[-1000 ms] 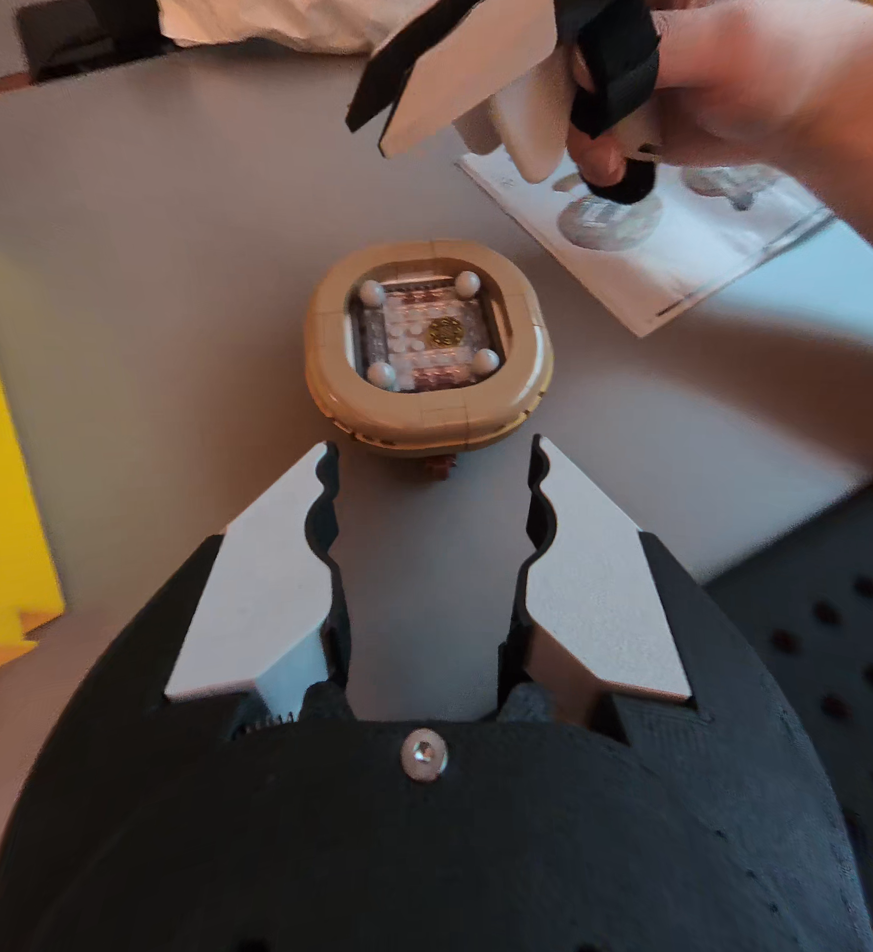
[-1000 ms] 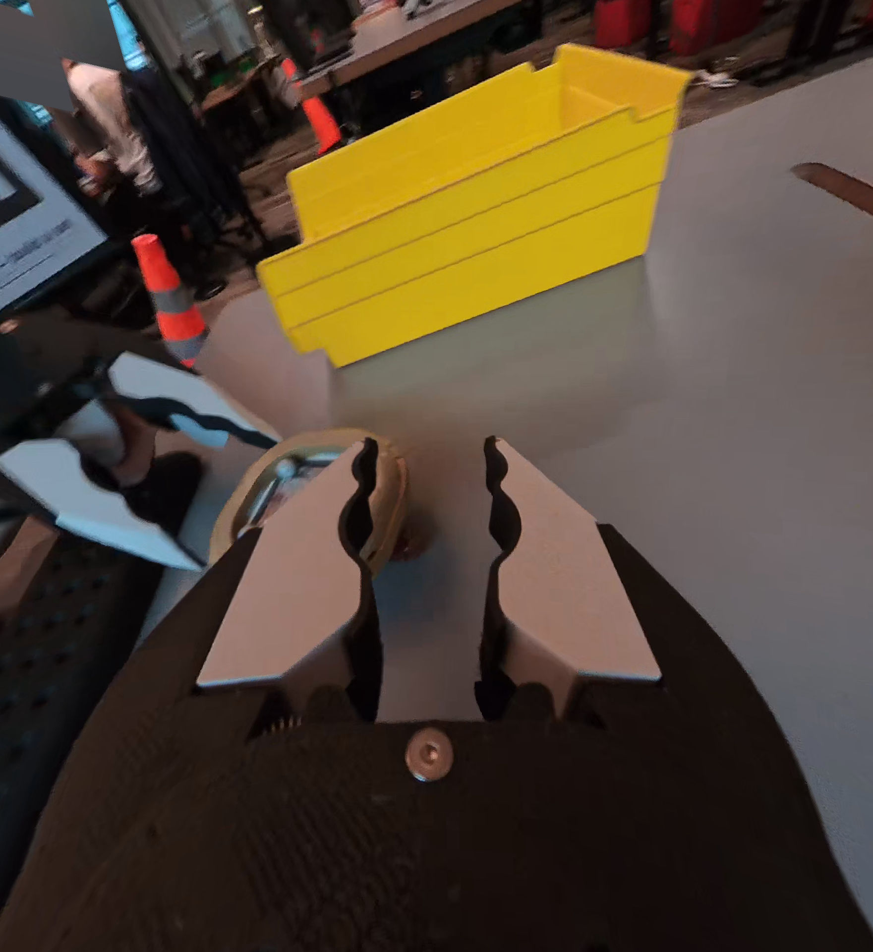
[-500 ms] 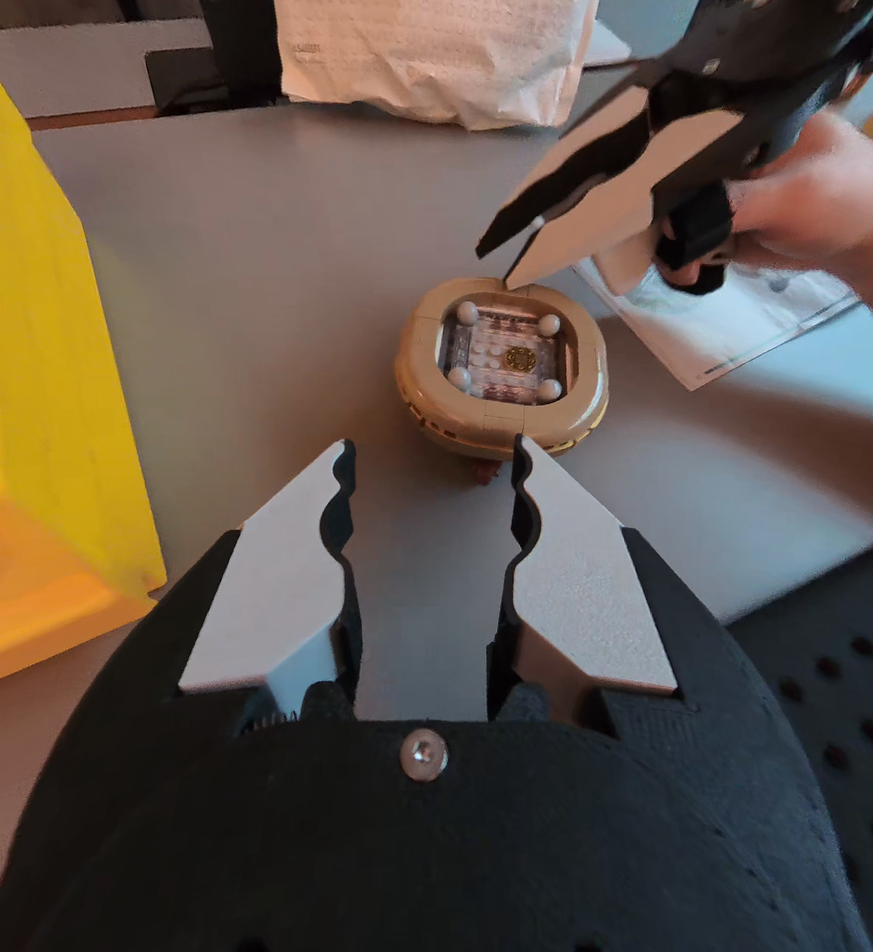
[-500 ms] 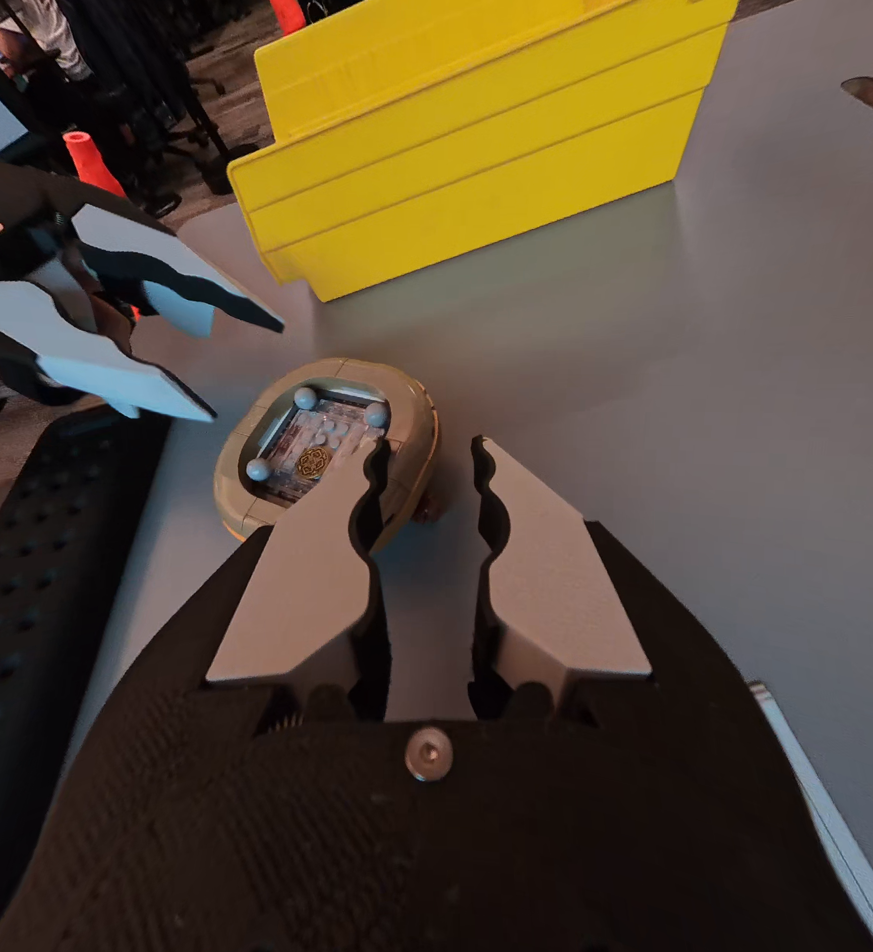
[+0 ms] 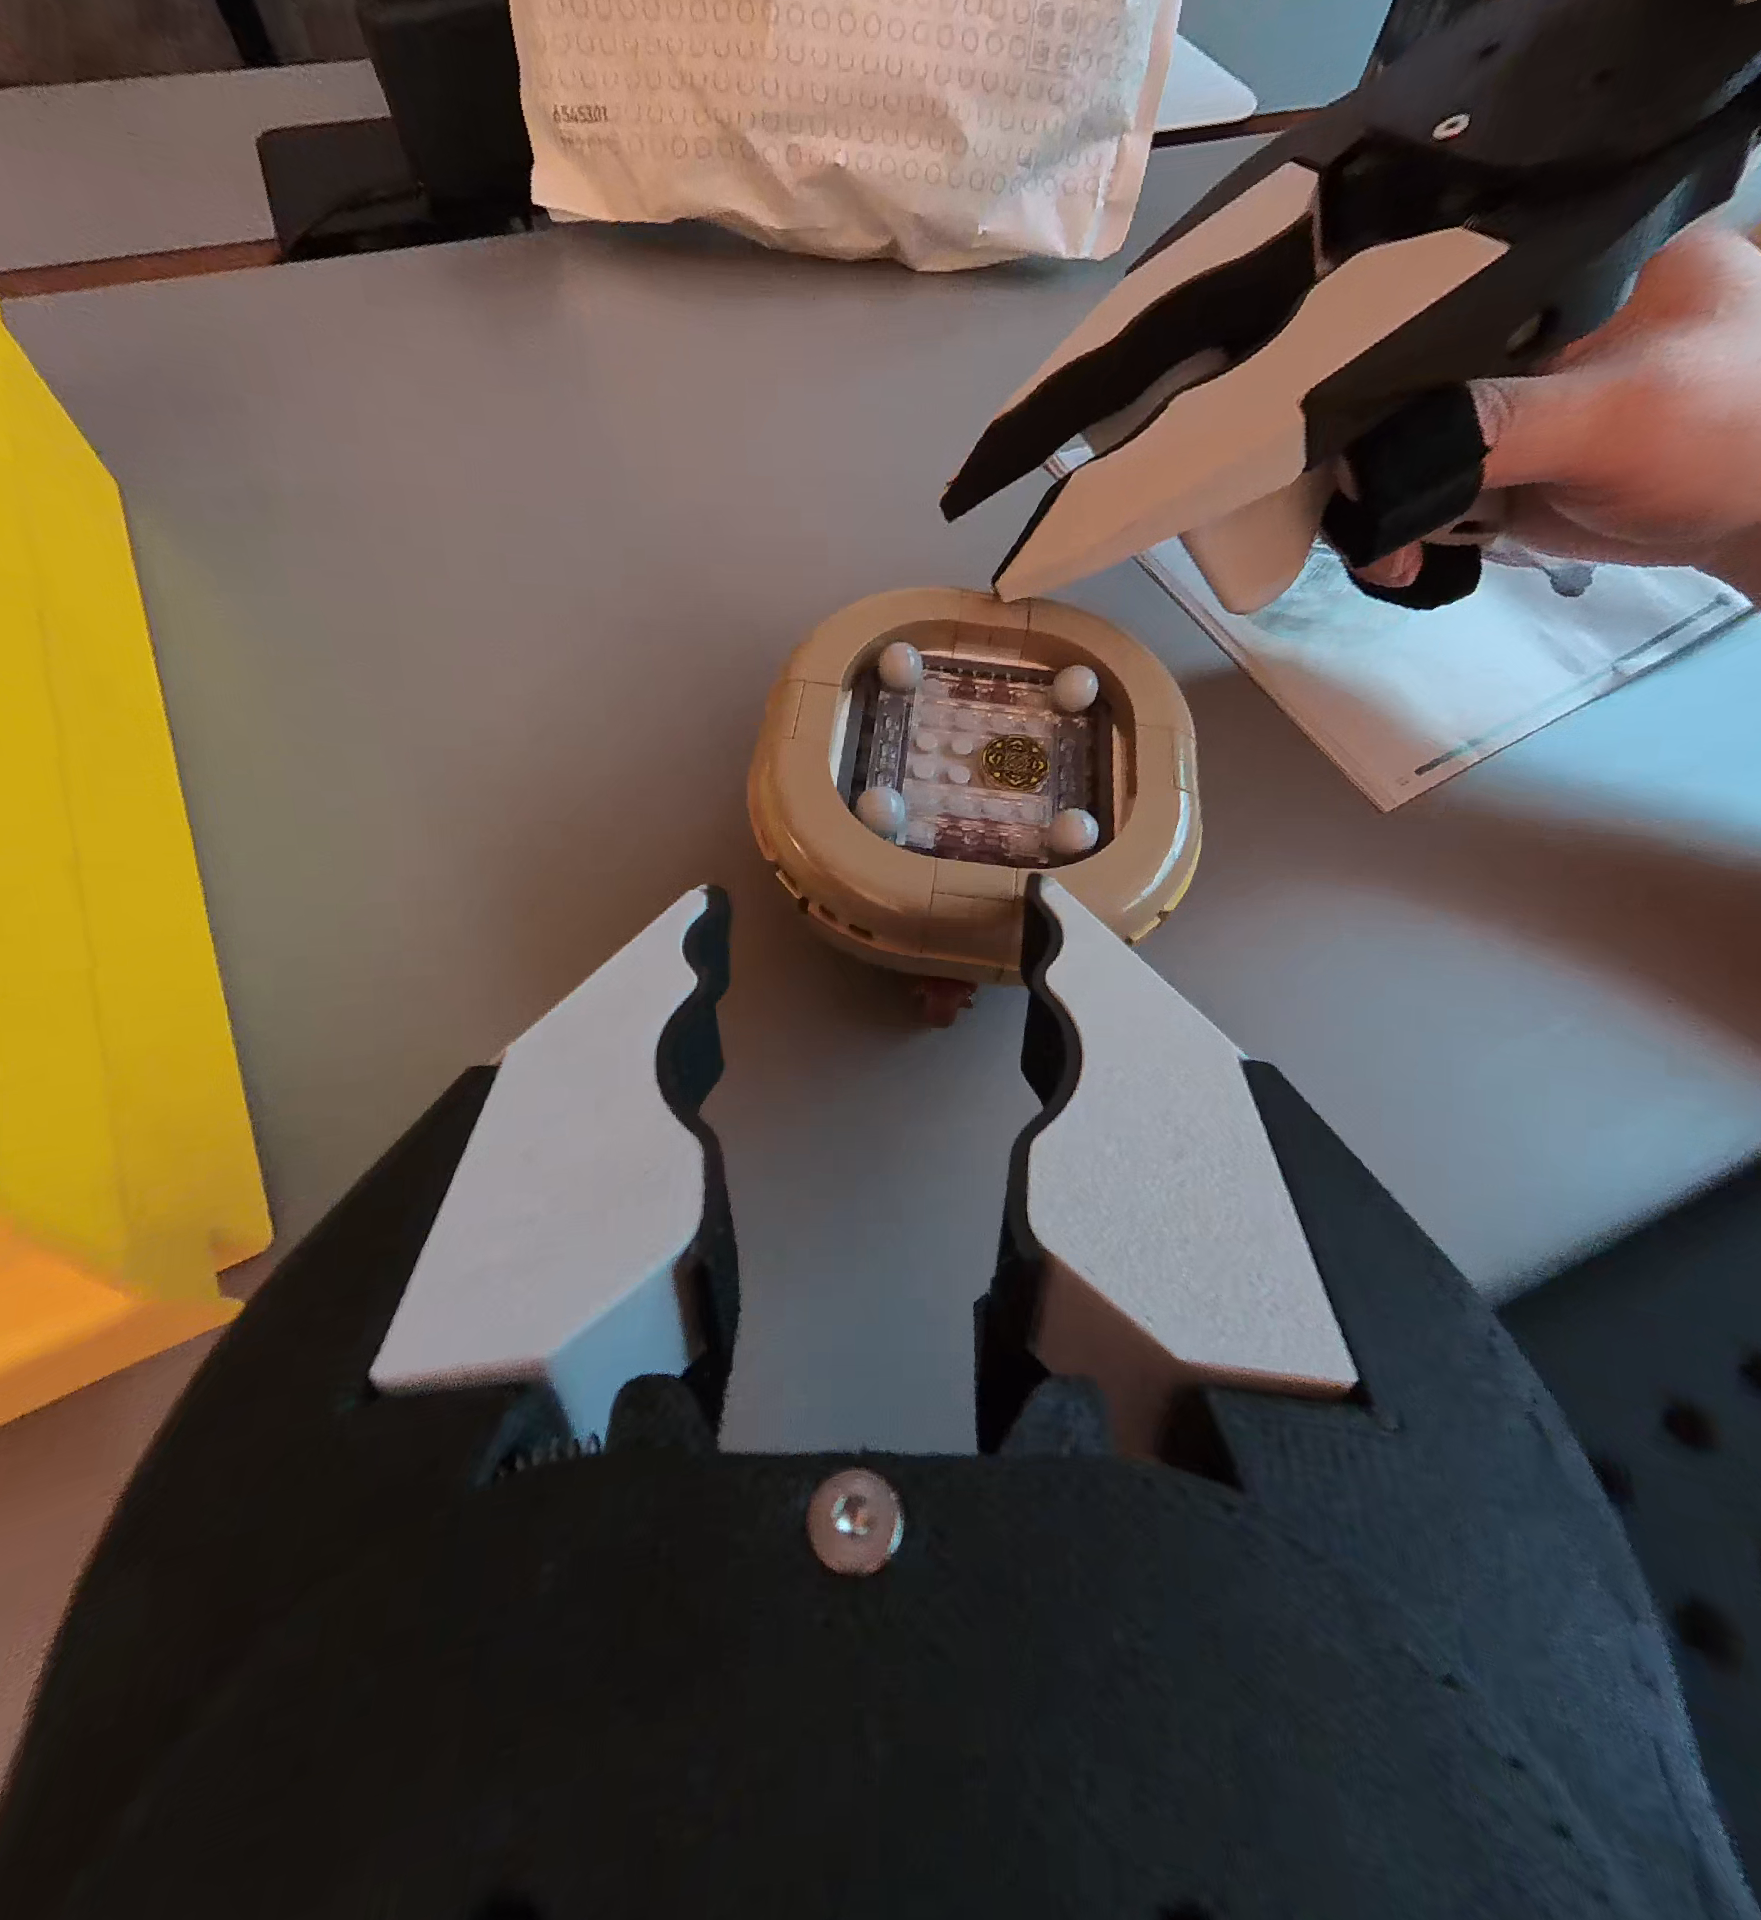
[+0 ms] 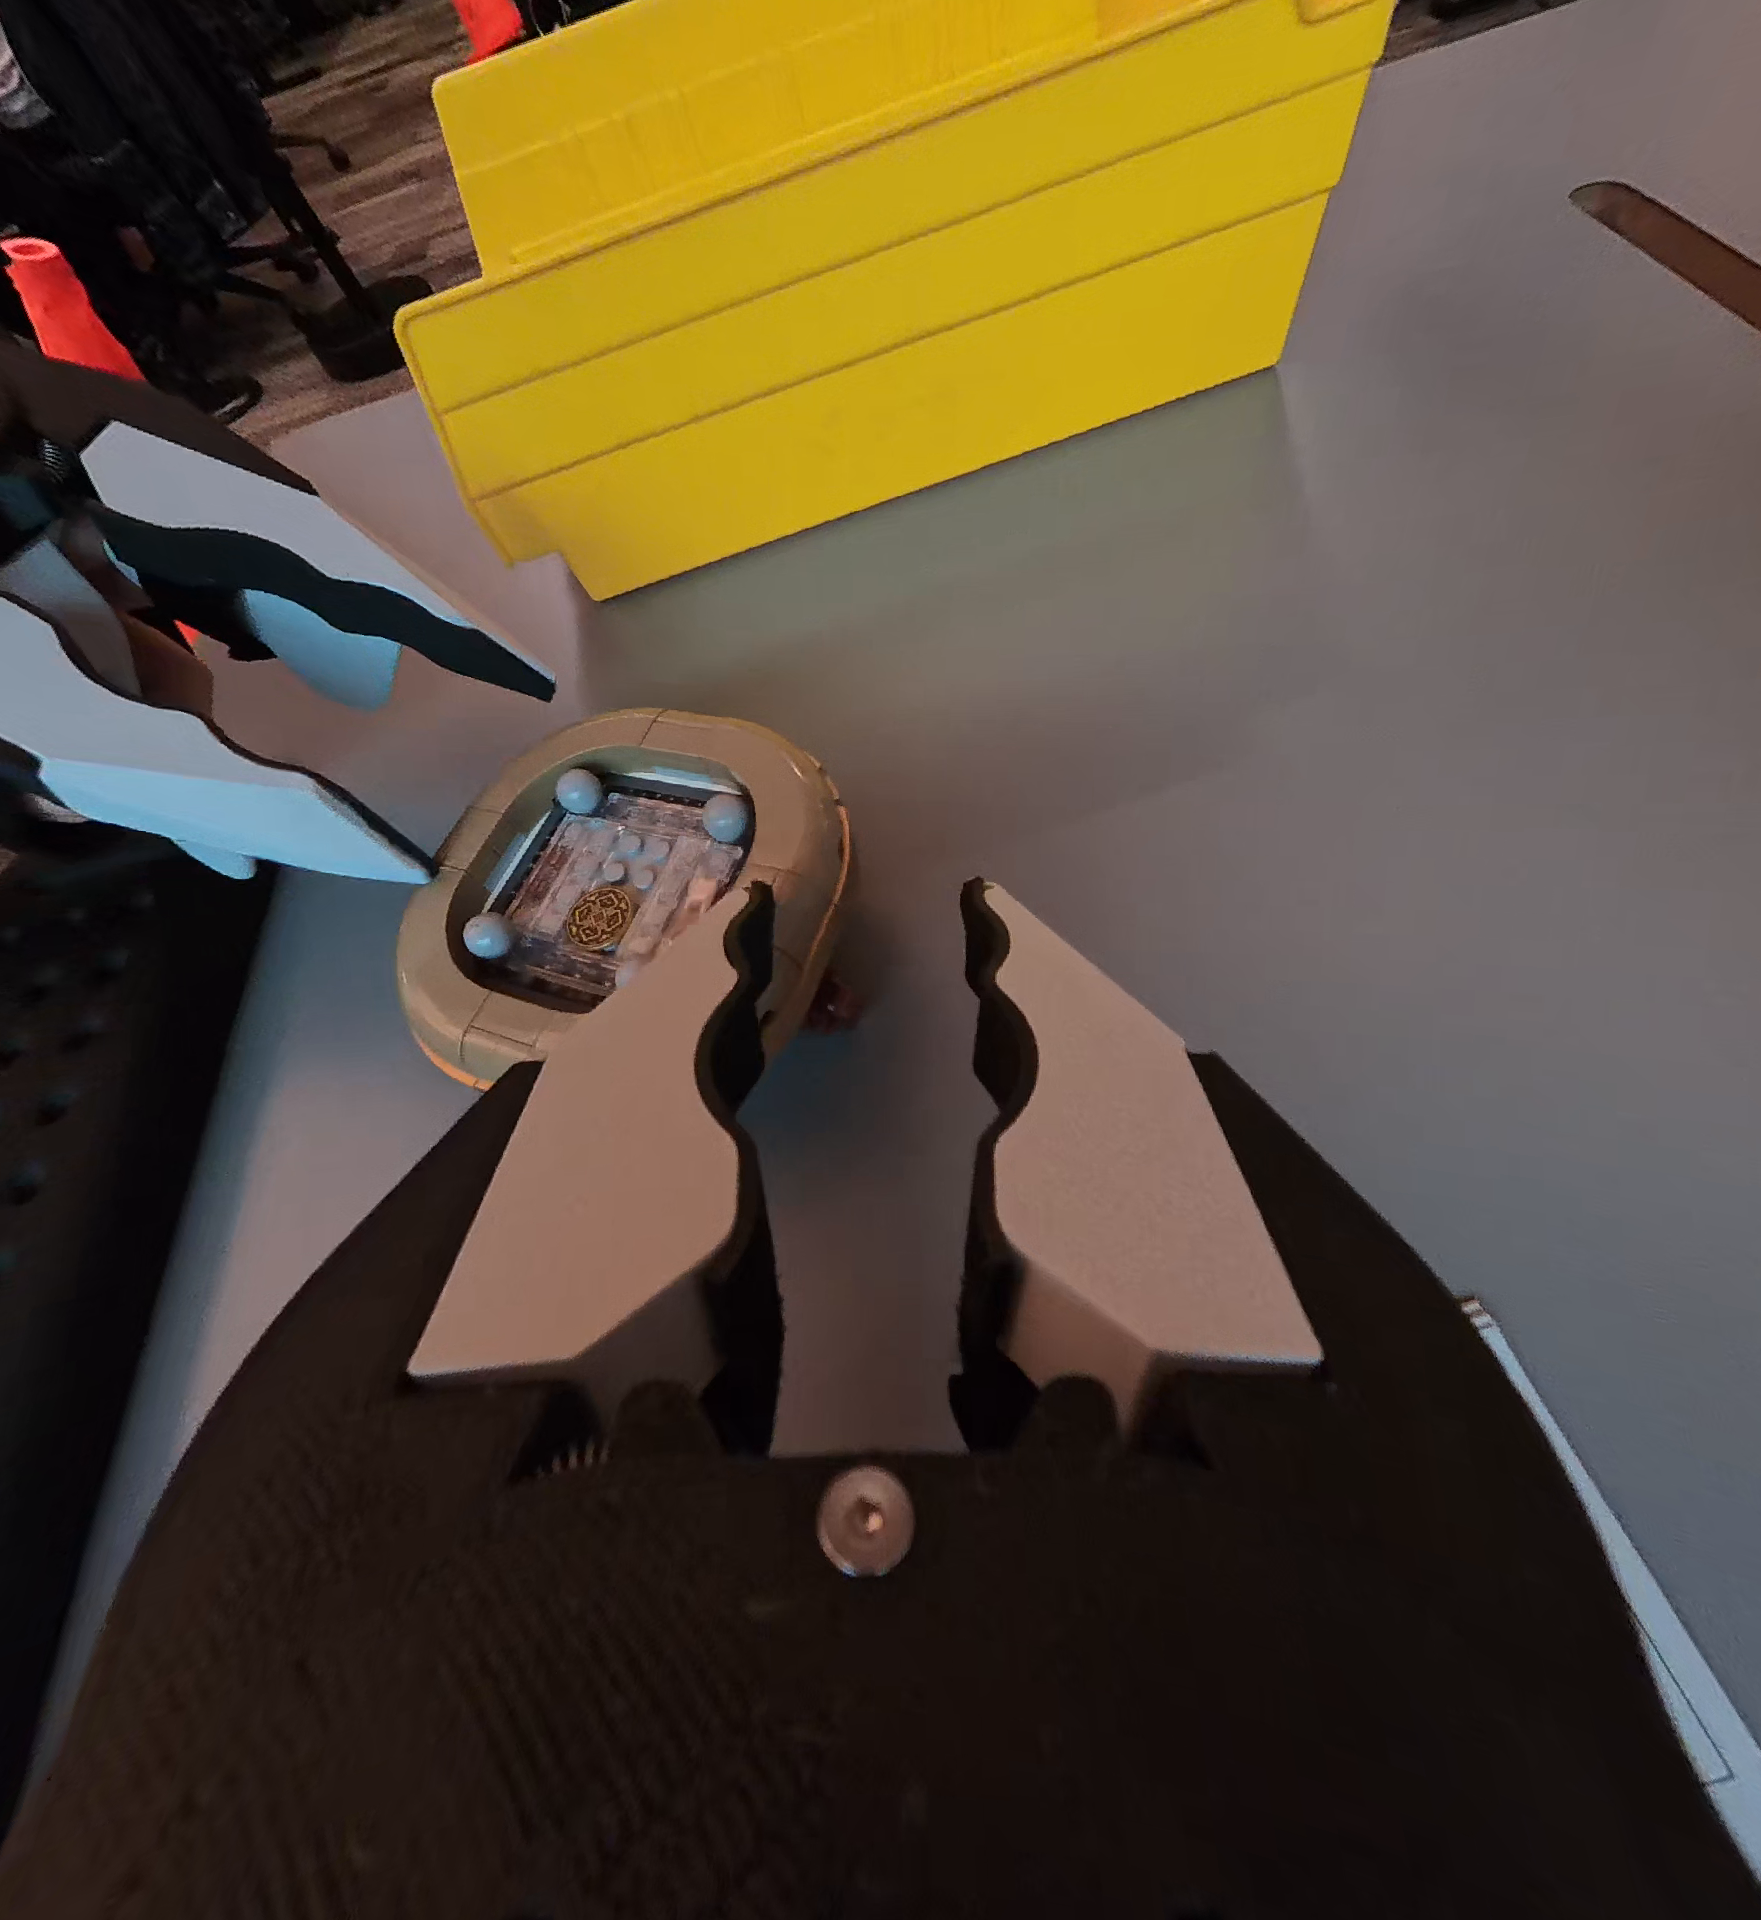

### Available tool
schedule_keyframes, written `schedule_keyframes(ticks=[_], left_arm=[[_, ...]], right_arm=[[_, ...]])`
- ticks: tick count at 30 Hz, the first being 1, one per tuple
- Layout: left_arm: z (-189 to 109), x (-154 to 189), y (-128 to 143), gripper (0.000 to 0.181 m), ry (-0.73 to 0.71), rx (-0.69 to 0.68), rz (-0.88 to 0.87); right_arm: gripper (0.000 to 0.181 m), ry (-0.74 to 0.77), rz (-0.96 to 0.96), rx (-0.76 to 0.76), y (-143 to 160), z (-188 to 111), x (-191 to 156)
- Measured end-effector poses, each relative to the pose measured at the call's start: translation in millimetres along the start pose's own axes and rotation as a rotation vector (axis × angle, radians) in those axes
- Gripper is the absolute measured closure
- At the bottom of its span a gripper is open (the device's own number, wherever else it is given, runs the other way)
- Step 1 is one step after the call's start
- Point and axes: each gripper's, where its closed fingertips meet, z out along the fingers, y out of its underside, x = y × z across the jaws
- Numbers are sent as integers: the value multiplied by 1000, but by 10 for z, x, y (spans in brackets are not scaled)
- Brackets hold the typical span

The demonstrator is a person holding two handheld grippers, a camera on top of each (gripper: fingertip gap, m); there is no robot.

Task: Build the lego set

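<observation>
A rounded tan lego model (image 5: 975,914) sits on the grey table (image 5: 502,582). It has a clear studded centre, grey balls at the corners and a gold round tile. A small brown piece (image 5: 943,997) pokes out under its near edge. My left gripper (image 5: 871,904) is open and empty, with its right fingertip at the model's near rim. My right gripper (image 5: 980,551) is open and empty, with its lower tip just at the far rim. In the right wrist view the model (image 6: 814,821) lies under the left finger of my right gripper (image 6: 865,894), and my left gripper (image 6: 486,779) comes in from the left.
A yellow bin (image 5: 45,831) stands left of the model and shows beyond it in the right wrist view (image 6: 886,312). An instruction booklet (image 5: 1427,686) lies at the right. A white paper bag (image 5: 834,114) stands at the back. A black perforated mat (image 5: 1707,1403) borders the table. About 6 cm separates my left fingertips from the small brown piece (image 5: 943,997).
The left gripper drew back and swung left, bringing the yellow bin into its view, and its jaws narrowed slightly. The right gripper tilted down and came low to the model's far rim.
</observation>
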Motion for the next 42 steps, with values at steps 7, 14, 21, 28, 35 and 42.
schedule_keyframes(ticks=[7,14,21,28,35,42], left_arm=[[-125,61,106,130,-7,-15,-18],[-133,-29,-92,134,-29,61,-85],[-164,45,-80,128,-22,3,-106],[-163,248,-94,113,-90,-11,-73],[-41,255,-41,106,-241,-84,37],[40,235,35,104,-269,-166,48]], right_arm=[[144,20,-34,10,-18,14,11],[142,34,-55,20,-35,37,79],[142,31,-46,70,-101,3,151],[142,32,-58,113,-226,-98,188],[142,2,-49,178,-409,-195,98],[142,29,-106,114,-318,-135,102]])
